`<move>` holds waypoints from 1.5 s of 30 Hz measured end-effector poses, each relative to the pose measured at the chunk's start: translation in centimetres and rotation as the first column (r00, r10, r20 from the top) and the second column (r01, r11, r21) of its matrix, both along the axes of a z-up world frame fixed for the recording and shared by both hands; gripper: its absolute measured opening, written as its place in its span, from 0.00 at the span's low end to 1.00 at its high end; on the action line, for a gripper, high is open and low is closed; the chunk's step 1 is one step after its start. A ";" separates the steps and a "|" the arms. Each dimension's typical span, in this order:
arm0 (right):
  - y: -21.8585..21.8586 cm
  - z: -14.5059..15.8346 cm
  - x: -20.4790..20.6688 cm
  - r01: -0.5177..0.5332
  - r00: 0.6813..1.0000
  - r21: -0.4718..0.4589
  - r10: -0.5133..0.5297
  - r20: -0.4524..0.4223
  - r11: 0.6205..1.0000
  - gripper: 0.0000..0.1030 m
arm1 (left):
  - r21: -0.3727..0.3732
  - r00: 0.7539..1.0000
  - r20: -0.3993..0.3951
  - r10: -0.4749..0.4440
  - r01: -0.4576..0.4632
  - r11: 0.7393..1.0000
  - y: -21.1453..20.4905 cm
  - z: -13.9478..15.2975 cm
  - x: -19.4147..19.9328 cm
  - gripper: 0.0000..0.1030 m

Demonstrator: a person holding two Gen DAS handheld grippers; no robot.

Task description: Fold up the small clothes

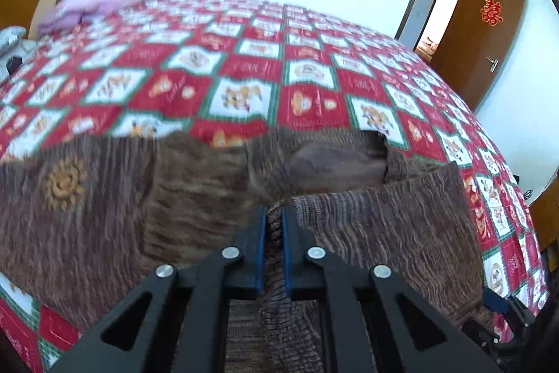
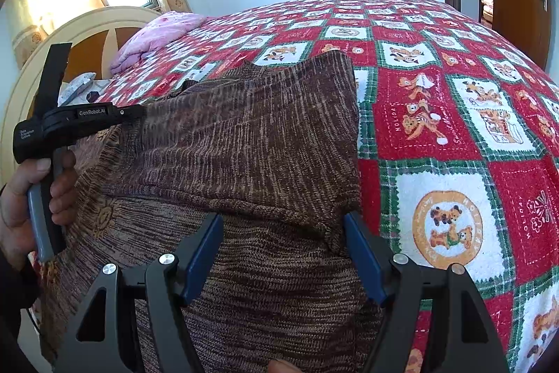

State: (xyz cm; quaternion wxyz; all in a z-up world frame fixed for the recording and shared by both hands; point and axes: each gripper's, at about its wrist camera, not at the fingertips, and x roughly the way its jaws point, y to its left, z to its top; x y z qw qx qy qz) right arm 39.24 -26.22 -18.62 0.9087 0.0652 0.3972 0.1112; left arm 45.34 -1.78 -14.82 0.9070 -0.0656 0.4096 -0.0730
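Jaws of my left gripper (image 1: 274, 215) pinch a fold of the brown sweater (image 2: 251, 142) to lift it, while my right gripper (image 2: 283, 226) stands wide, lower centre, straddling the sleeve cuff.

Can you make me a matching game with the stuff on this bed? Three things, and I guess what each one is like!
Things:
1. left claw
2. right claw
3. pillow

What it is like:
A. pink, lying near the headboard
B. shut on the brown sweater
C. wide open over the sweater

Pairs: 1-B, 2-C, 3-A
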 end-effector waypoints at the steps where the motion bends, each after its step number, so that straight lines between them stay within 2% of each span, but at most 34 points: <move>1: 0.0 0.0 0.0 0.000 1.000 -0.002 0.000 0.000 1.000 0.70 | 0.035 1.000 0.007 0.001 -0.001 0.999 -0.2 -0.1 0.1 0.09; 2: 0.0 0.0 0.0 0.000 1.000 -0.002 0.000 0.001 1.000 0.70 | 0.064 1.000 0.025 -0.004 0.002 0.998 -0.4 -0.3 0.1 0.12; 3: 0.0 0.0 0.0 0.000 1.000 -0.003 0.000 0.001 1.000 0.70 | 0.120 0.999 0.038 0.000 -0.004 0.993 -0.8 -0.6 0.1 0.19; 5: 0.0 0.0 0.0 0.000 1.000 -0.003 0.000 0.001 1.000 0.70 | 0.223 0.999 0.038 0.035 -0.043 0.974 -0.8 -1.1 0.3 0.23; 7: 0.0 0.0 -0.1 0.000 1.000 -0.003 0.000 0.001 1.000 0.70 | 0.223 0.998 0.040 0.047 -0.055 0.973 -0.5 -1.4 -0.1 0.25; 8: 0.0 0.1 -0.1 0.000 1.000 0.000 0.000 0.005 1.000 0.70 | 0.218 0.998 0.035 0.053 -0.060 0.974 -0.3 -1.3 -0.5 0.31; 9: -0.1 0.2 -0.3 0.005 1.000 0.002 -0.005 0.017 1.000 0.70 | 0.220 0.997 0.036 0.062 -0.069 0.973 -0.1 -1.1 -0.9 0.39; 10: -0.1 0.5 -0.6 0.009 0.999 -0.003 -0.009 0.034 1.000 0.71 | 0.214 0.996 0.046 0.071 -0.079 0.974 0.0 -0.7 -1.7 0.43; 12: 0.5 1.4 -0.9 0.013 0.998 -0.035 -0.010 0.064 0.999 0.71 | 0.175 0.995 0.079 0.063 -0.076 0.982 0.0 0.2 -4.1 0.65; 14: 1.8 2.0 -0.8 -0.012 0.996 -0.062 0.018 0.093 0.998 0.71 | 0.205 0.995 0.081 0.050 -0.066 0.976 -1.0 0.1 -5.9 0.72; 15: 2.4 2.0 -0.7 -0.026 0.995 -0.082 0.033 0.089 0.996 0.71 | 0.225 0.997 0.074 0.037 -0.053 0.973 -1.5 -0.3 -6.2 0.72; 17: 3.7 0.8 0.4 -0.041 0.999 -0.138 0.041 -0.005 0.990 0.72 | 0.306 0.999 0.033 0.010 -0.019 0.952 -2.8 -1.7 -6.6 0.73; 18: 4.0 0.3 0.4 -0.039 0.999 -0.160 0.035 -0.022 0.986 0.72 | 0.354 1.000 0.014 0.014 -0.018 0.935 -3.2 -2.6 -6.7 0.73; 19: 4.6 0.5 0.1 -0.034 0.999 -0.199 0.034 -0.004 0.979 0.72 | 0.361 0.999 0.036 0.020 -0.032 0.932 -3.3 -2.6 -7.0 0.73; 21: 5.3 1.1 -0.2 -0.050 0.999 -0.220 0.046 -0.025 0.974 0.72 | 0.364 0.998 0.059 0.026 -0.046 0.930 -3.2 -1.9 -7.8 0.76; 22: 5.8 1.7 -0.3 -0.061 0.998 -0.202 0.057 -0.028 0.978 0.72 | 0.354 0.998 0.056 0.028 -0.046 0.934 -3.0 -1.9 -8.1 0.76; 24: 6.7 2.9 -0.4 -0.079 0.997 -0.182 0.080 0.001 0.980 0.72 | 0.325 0.998 0.062 0.025 -0.044 0.945 -2.3 -1.7 -9.0 0.77; 27: 9.2 4.4 0.5 -0.105 0.991 -0.177 0.117 0.058 0.979 0.72 | 0.351 0.991 0.116 0.061 -0.098 0.931 -0.6 -1.1 -10.5 0.77; 29: 11.1 4.6 1.7 -0.121 0.989 -0.145 0.132 0.068 0.982 0.72 | 0.364 0.986 0.135 0.096 -0.139 0.921 1.3 -1.0 -11.1 0.77; 33: 14.8 3.3 3.3 -0.148 0.987 -0.104 0.153 0.040 0.984 0.72 | 0.313 0.980 0.110 0.168 -0.194 0.930 4.9 -1.0 -11.9 0.77; 36: 16.8 0.0 3.8 -0.184 0.982 -0.126 0.178 -0.056 0.975 0.72 | 0.300 0.966 0.132 0.221 -0.252 0.920 7.8 -0.7 -12.8 0.77; 38: 17.3 -0.1 2.7 -0.178 0.983 -0.168 0.181 0.004 0.970 0.73 | 0.285 0.954 0.127 0.272 -0.298 0.911 10.5 -0.5 -13.0 0.77; 41: 17.0 -0.2 2.3 -0.171 0.984 -0.155 0.175 0.013 0.973 0.74 | 0.262 0.932 0.113 0.346 -0.364 0.894 14.5 -0.5 -12.5 0.77; 45: 16.7 -0.3 2.1 -0.169 0.985 -0.142 0.173 0.022 0.975 0.74 | 0.184 0.875 0.062 0.480 -0.483 0.856 20.6 -0.7 -11.7 0.77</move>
